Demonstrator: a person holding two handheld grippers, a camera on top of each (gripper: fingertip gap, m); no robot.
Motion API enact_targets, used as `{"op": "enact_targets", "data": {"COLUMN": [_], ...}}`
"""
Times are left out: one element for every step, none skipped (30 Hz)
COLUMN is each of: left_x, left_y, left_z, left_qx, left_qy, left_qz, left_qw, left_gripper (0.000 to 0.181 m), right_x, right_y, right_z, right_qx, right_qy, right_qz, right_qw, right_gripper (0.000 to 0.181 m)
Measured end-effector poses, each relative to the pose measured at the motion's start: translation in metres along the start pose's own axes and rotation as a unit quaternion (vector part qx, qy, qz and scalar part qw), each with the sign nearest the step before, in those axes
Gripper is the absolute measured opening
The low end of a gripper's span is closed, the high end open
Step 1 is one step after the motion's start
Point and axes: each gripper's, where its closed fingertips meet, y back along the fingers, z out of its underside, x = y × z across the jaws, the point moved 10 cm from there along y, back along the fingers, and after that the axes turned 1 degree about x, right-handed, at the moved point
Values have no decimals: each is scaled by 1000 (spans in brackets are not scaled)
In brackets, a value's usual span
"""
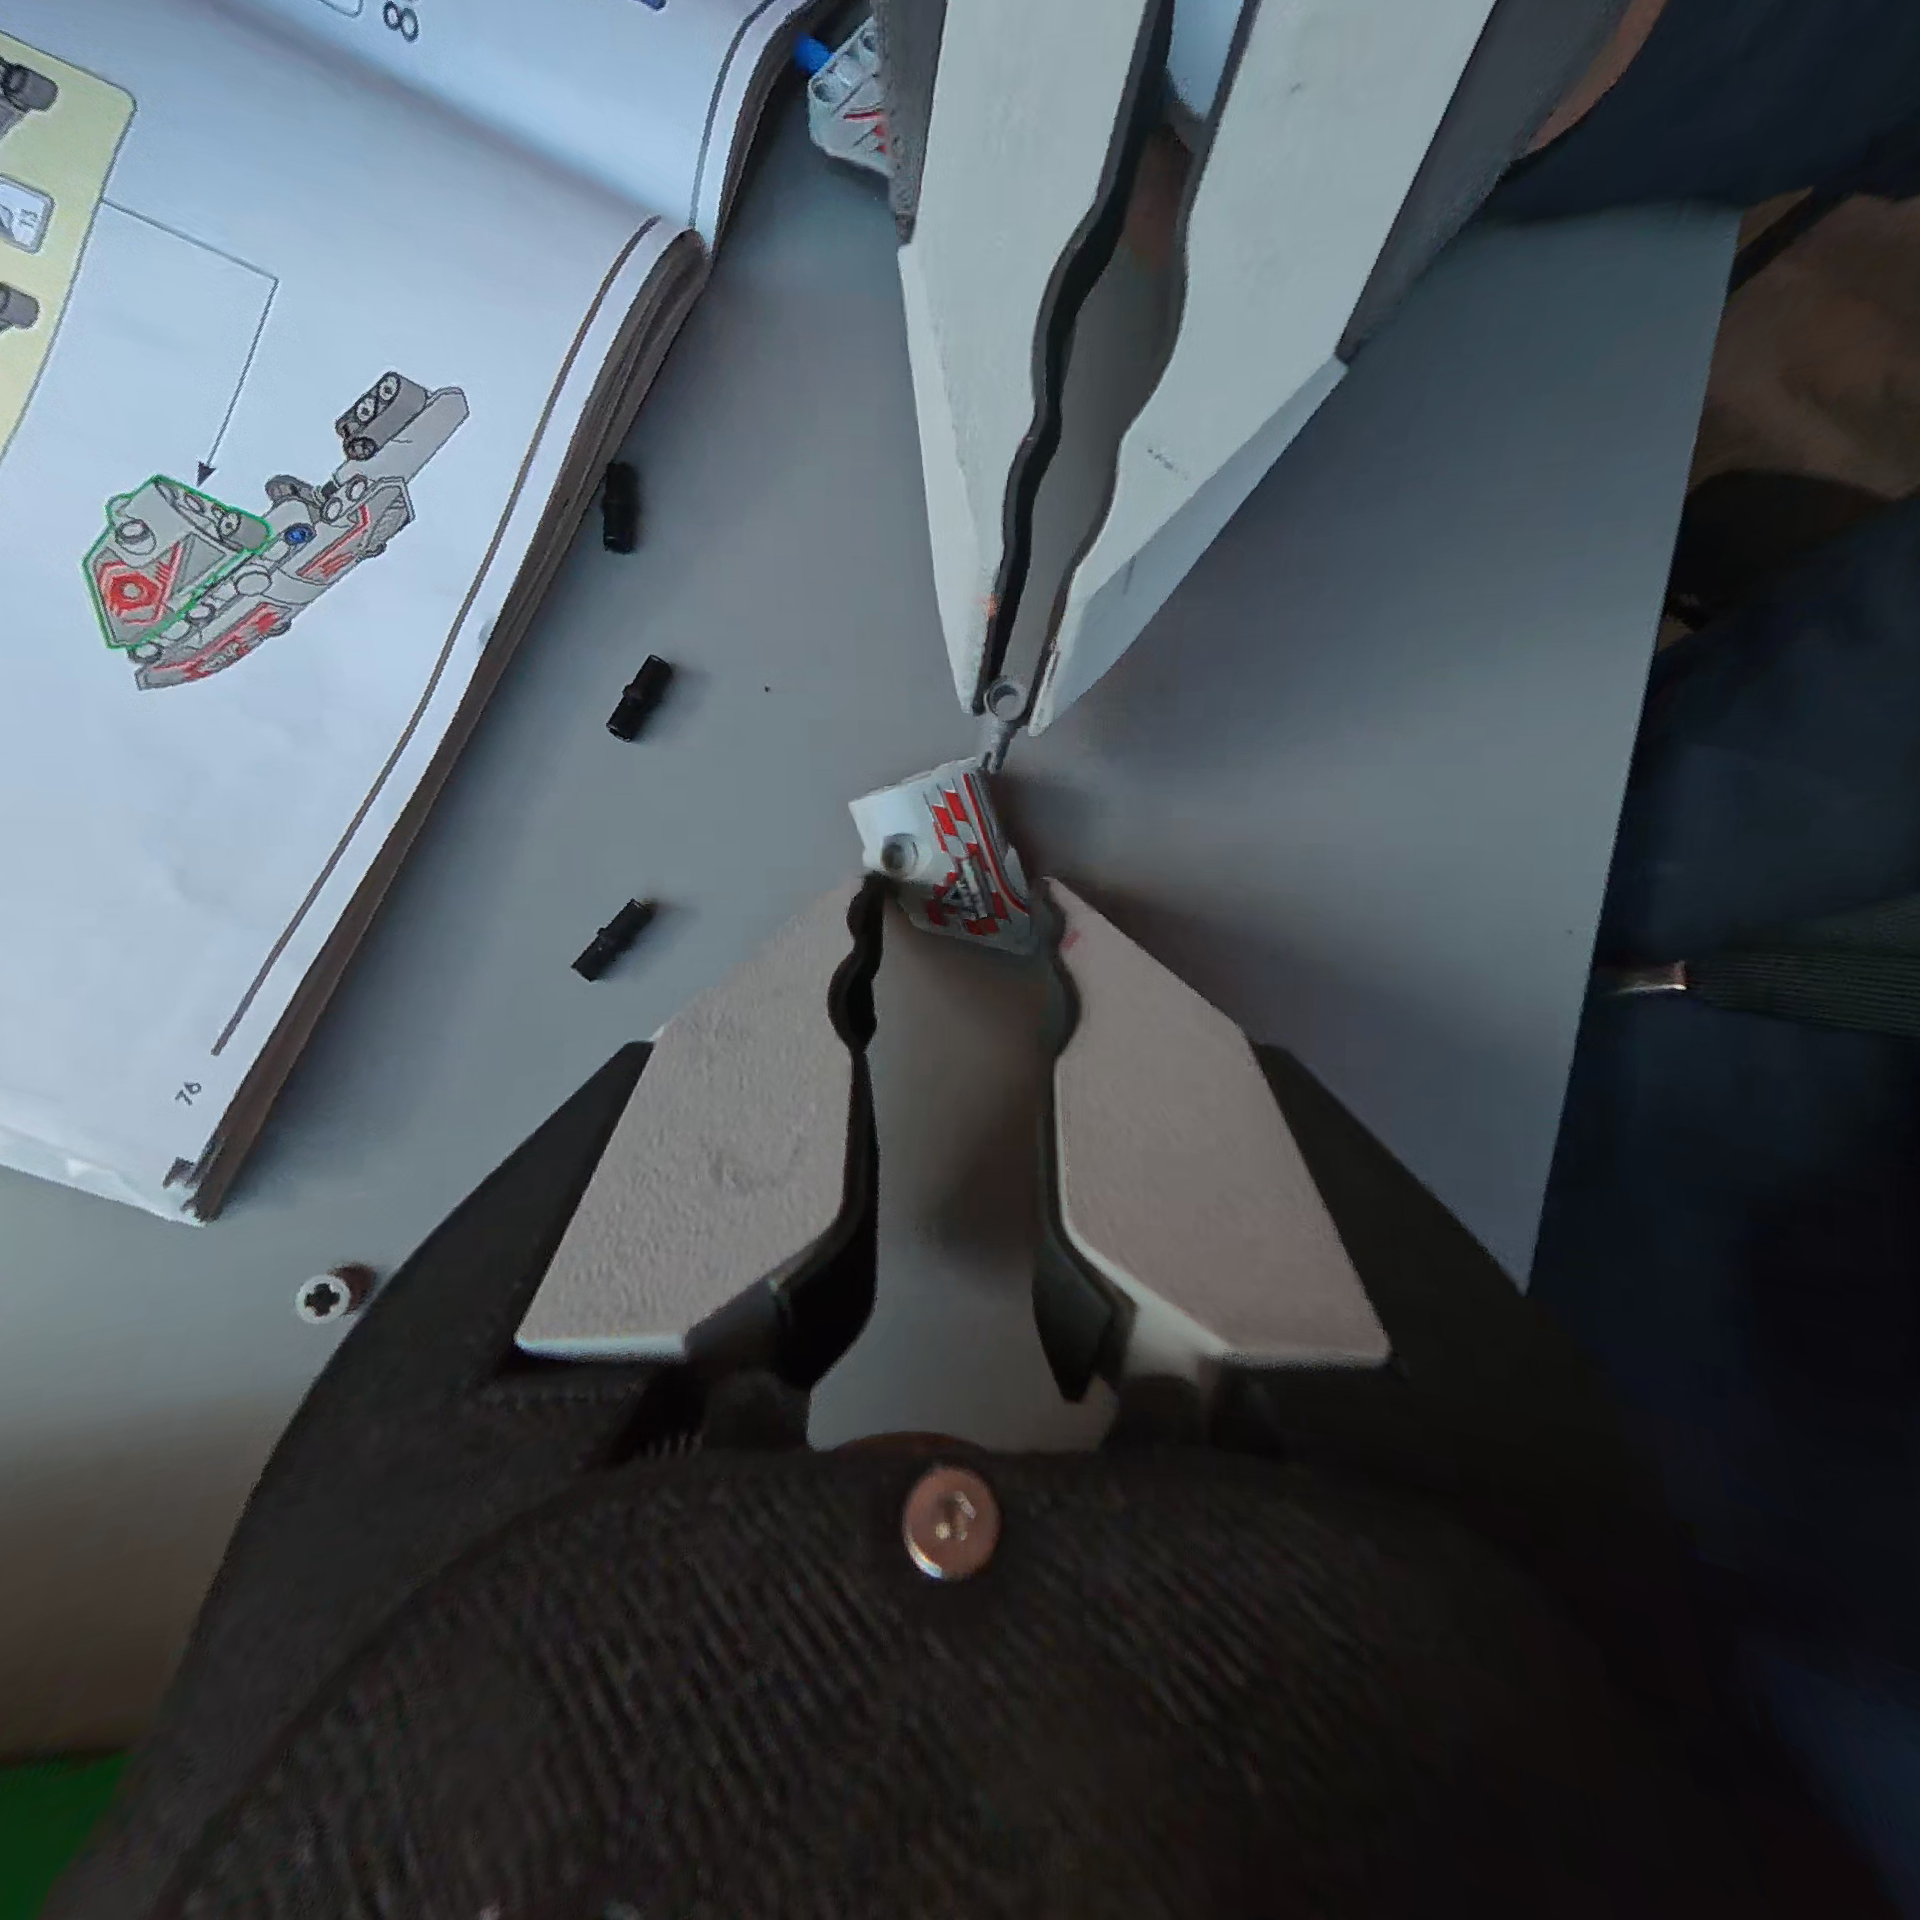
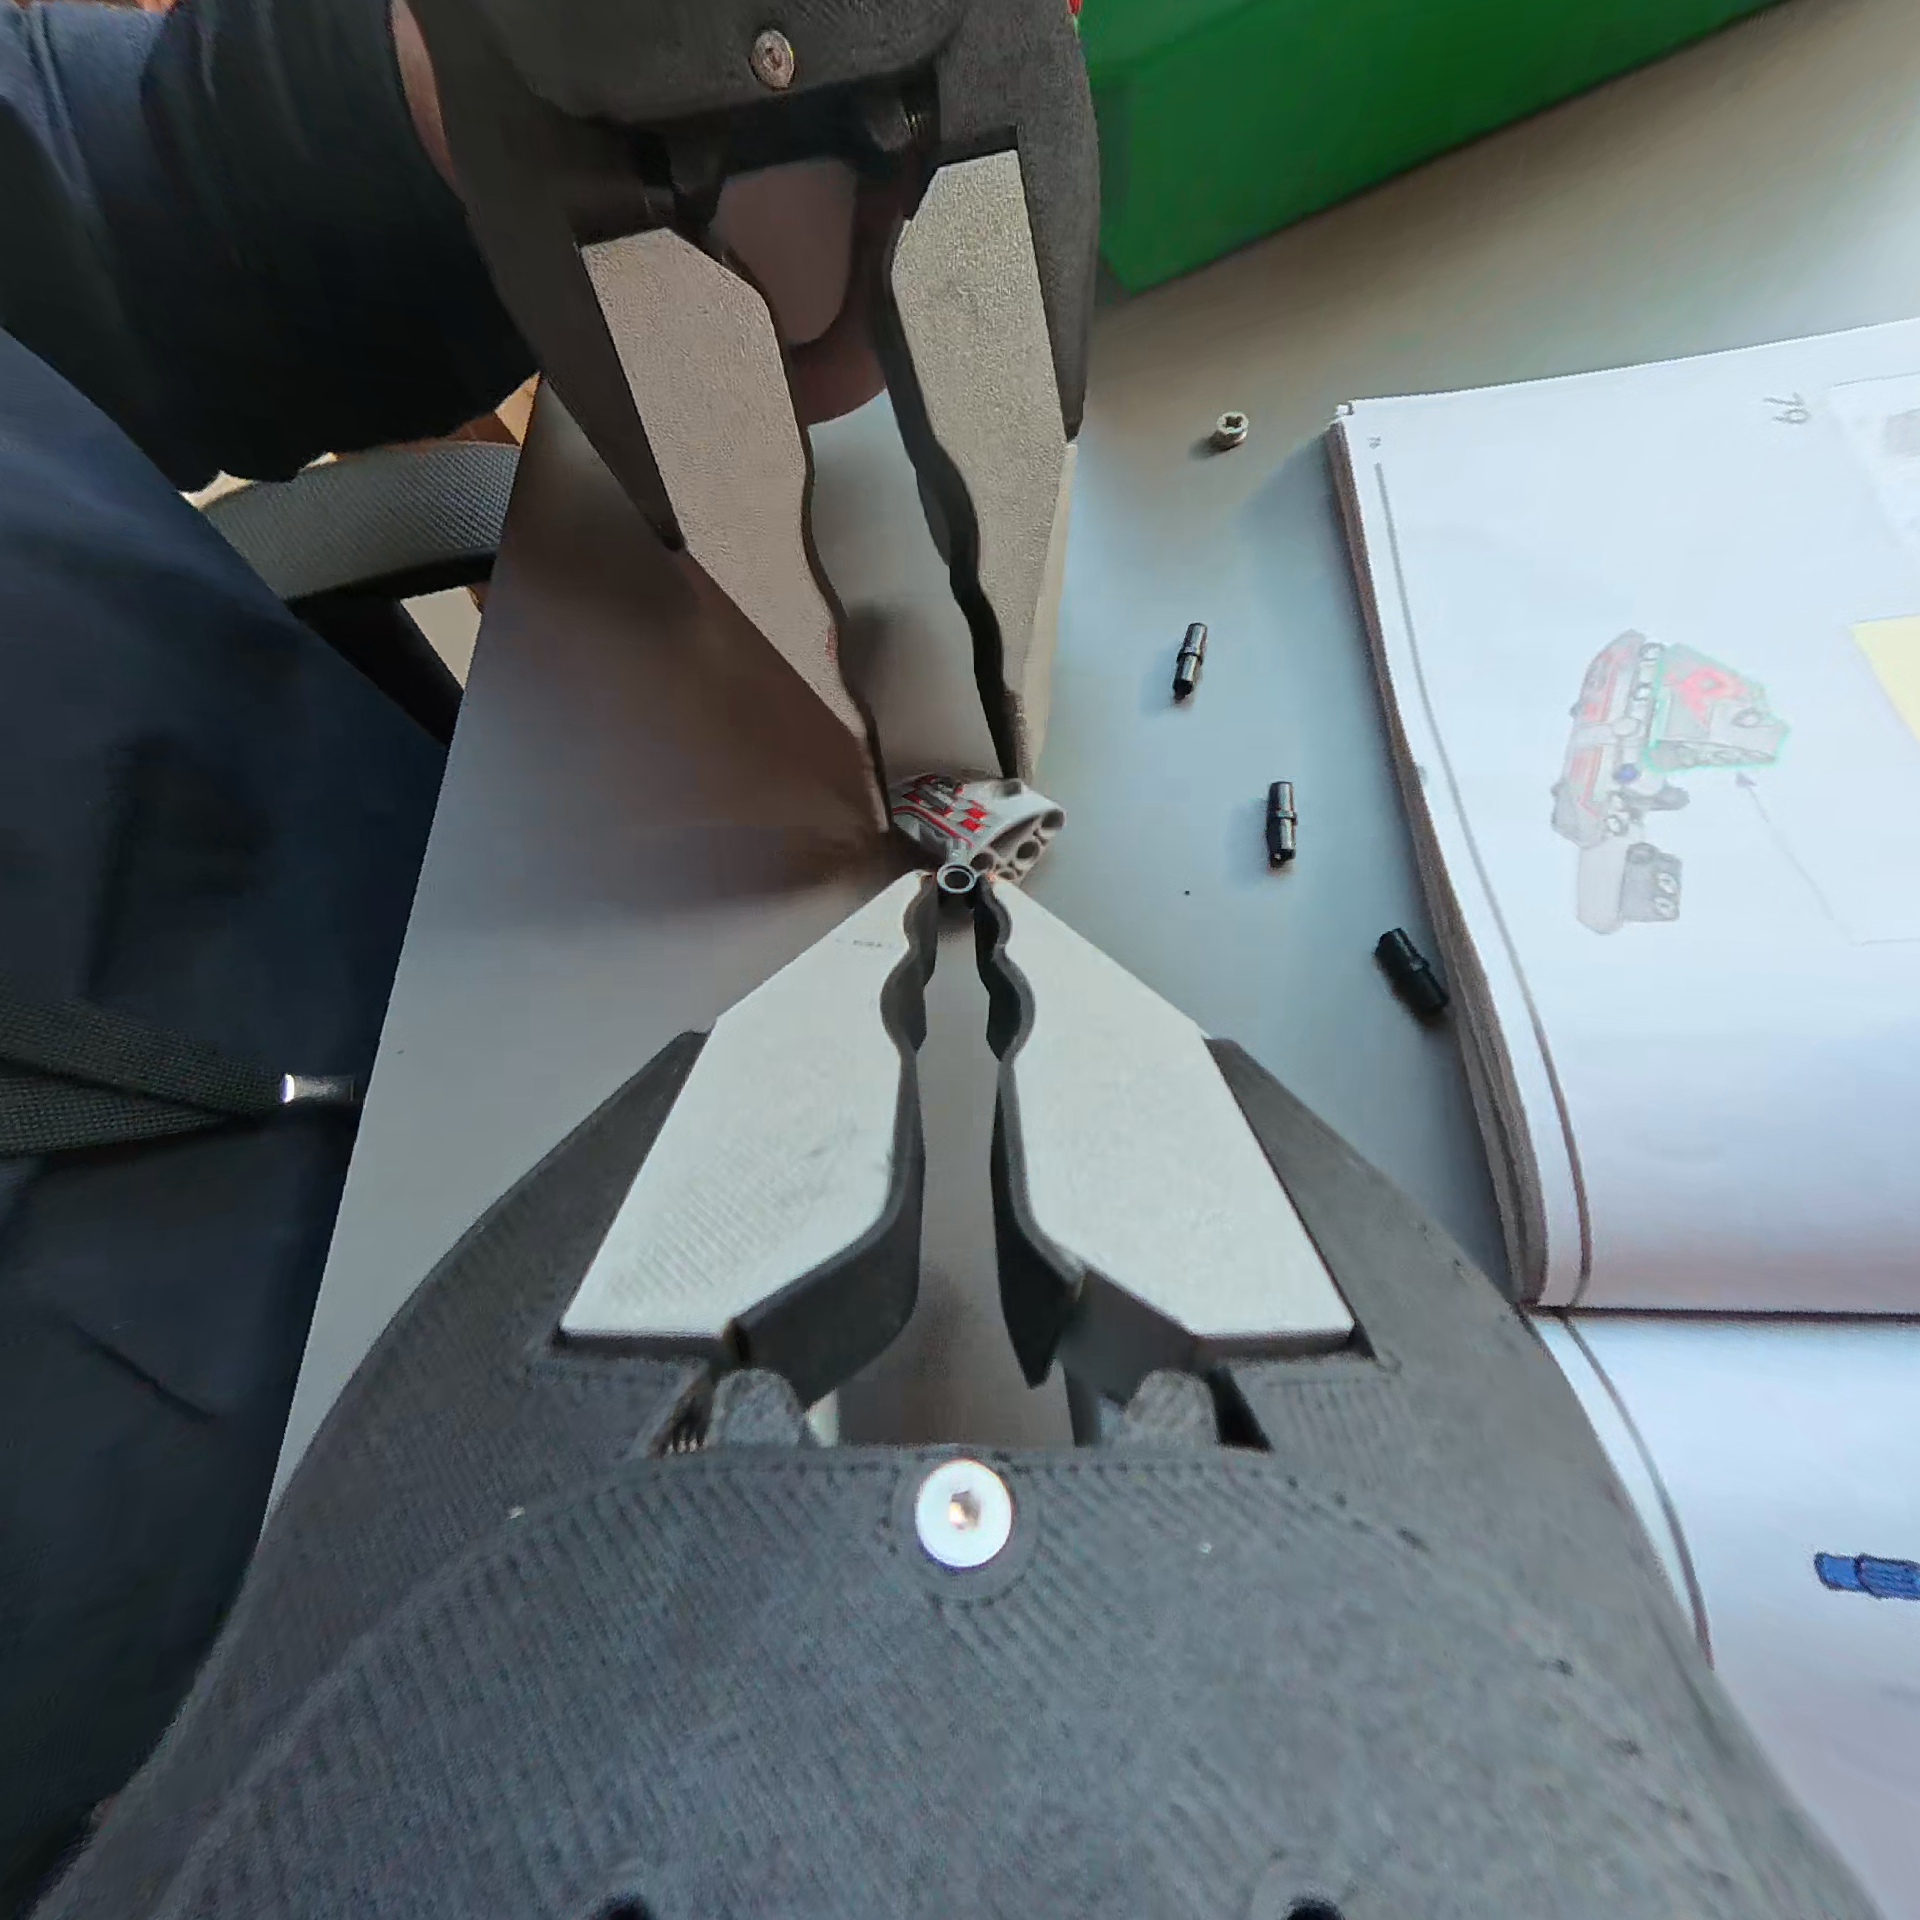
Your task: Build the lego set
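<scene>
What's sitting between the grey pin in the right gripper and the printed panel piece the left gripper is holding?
Nothing visible. The right gripper pinches the small grey pin at its tips, right against the end of the red-and-white printed panel clamped in the left gripper. The three loose black pins lie off to the side, near the instruction booklet.

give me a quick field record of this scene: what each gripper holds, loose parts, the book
left gripper: shut on white curved lego panel with red stickers
right gripper: shut on small grey pin, its tip at the panel
loose parts: three black connector pins on grey table, beside the book
book: open instruction booklet, flat on the table
other: green box at the table's far edge
</scene>
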Motion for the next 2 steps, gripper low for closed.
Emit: {"op": "enact_targets", "data": {"left_x": [2, 3], "left_y": [0, -1], "left_z": [-1, -2], "left_qx": [-2, -3], "left_qy": [-12, -24], "left_qz": [0, -2], "left_qw": [1000, 1000], "left_gripper": [22, 21], "right_x": [0, -1], "right_y": [0, 0], "right_z": [0, 0], "right_qx": [-2, -3], "right_qy": [2, 3], "right_qz": [-1, -2], "right_qw": [1000, 1000], "right_gripper": [3, 3]}}
